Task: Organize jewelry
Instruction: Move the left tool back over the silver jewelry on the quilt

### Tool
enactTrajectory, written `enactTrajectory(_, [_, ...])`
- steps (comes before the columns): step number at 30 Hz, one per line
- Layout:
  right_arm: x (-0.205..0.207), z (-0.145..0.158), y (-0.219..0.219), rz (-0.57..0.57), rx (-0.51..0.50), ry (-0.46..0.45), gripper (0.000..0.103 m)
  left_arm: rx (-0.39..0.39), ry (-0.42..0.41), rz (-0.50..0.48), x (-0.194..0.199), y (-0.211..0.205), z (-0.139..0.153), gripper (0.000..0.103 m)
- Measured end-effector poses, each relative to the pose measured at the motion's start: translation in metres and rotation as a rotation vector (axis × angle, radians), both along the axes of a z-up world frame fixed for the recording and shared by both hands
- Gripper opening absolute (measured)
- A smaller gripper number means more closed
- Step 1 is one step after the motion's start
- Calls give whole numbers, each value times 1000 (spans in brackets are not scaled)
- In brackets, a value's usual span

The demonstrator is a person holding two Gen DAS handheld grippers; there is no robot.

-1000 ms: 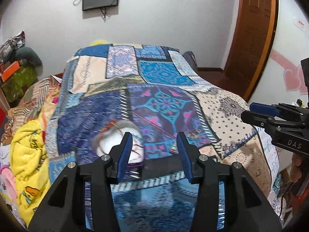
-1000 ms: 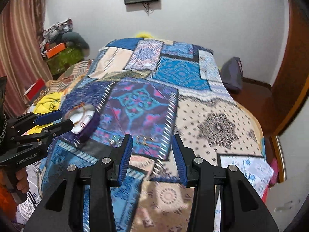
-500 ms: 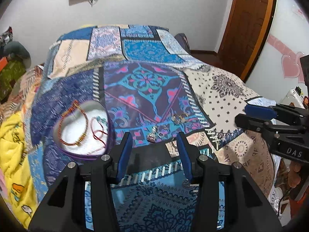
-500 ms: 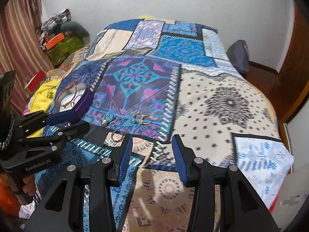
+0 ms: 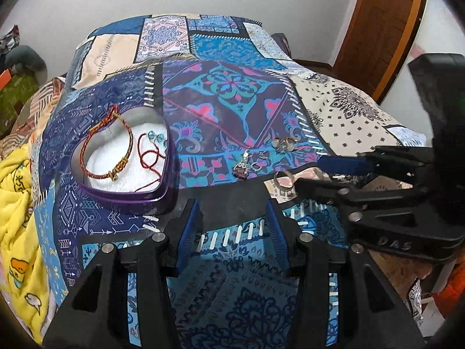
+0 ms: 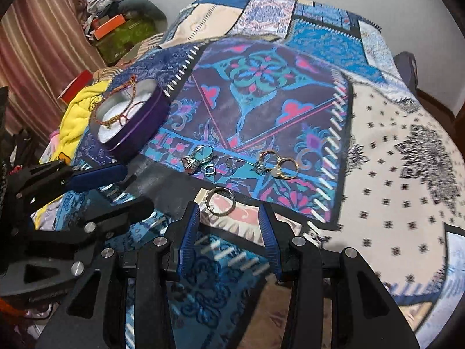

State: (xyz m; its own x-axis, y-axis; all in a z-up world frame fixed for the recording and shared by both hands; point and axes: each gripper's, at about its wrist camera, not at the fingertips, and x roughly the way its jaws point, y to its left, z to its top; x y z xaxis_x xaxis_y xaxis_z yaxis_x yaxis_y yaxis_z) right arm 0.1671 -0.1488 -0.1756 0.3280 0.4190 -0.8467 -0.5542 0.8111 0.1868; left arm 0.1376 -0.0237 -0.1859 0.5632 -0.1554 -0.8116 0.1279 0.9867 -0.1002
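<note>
the task looks partly done. a purple heart-shaped tin sits on the bed ahead and to the left of the left tool. it already holds a braided red-and-gold bracelet, a thin red cord and some pale blue beads, all on its white lining.

still loose on the quilt: a silver ring just ahead of the right tool, almost between its fingertips; farther ahead, a small cluster of silver rings and a pendant, a tiny charm beside them, and a group of gold rings ahead and to the right. these pieces lie well apart from the tin, which is ahead-left of the right tool.

both tools stand wide and hold nothing. the right tool hovers low over the quilt near the silver ring, and the left tool sits just beside it, with the tin nearer its side.

judging from this, the rings and pendant are what remain, and the nearest silver ring seems the likely next pick.
</note>
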Motion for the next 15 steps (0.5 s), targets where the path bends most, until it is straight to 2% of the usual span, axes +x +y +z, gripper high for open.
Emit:
enactTrajectory(5, [0, -4, 3, 23, 6, -14, 37, -9, 10, 3, 2, 1, -4, 46])
enactTrajectory(9, [-3, -5, 8, 36, -11, -39, 20, -16, 19, 3, 4, 2, -8, 46])
enactTrajectory(15, [1, -1, -1, -5, 5, -39, 20, -18, 20, -12, 8, -3, -11, 39])
